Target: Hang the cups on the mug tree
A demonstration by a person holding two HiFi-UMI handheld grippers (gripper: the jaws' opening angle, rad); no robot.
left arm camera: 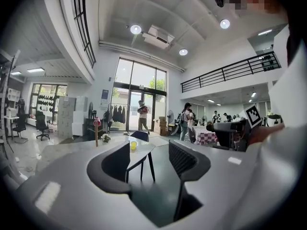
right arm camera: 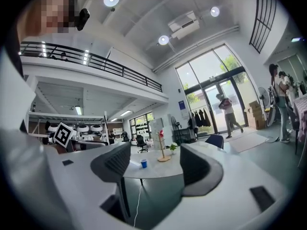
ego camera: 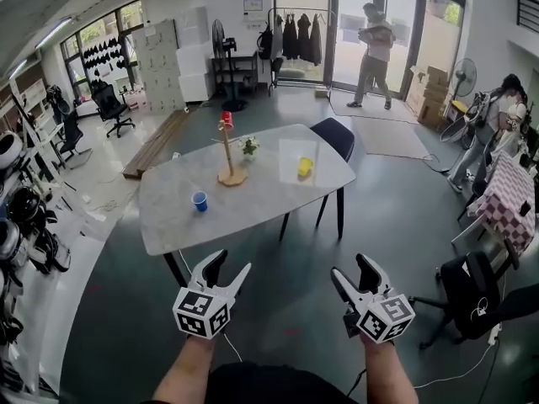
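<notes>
A wooden mug tree (ego camera: 227, 151) stands on the white table (ego camera: 261, 200) with a red cup (ego camera: 226, 119) hung at its top. On the table to its left stands a blue cup (ego camera: 200, 201), and a yellow cup (ego camera: 304, 167) stands to its right. Both grippers hover well short of the table's near edge, over the floor. My left gripper (ego camera: 229, 269) is open and empty. My right gripper (ego camera: 352, 274) is open and empty too. The right gripper view shows the tree (right arm camera: 163, 150) and blue cup (right arm camera: 143, 163) far off; the yellow cup (left arm camera: 133, 145) shows in the left gripper view.
A small potted plant (ego camera: 249, 147) sits beside the tree. A dark chair (ego camera: 333, 138) stands at the table's far right, an office chair (ego camera: 476, 297) at my right. People stand by the door (ego camera: 375, 53) and at the right (ego camera: 497, 129). Shelves of gear (ego camera: 21, 225) line the left.
</notes>
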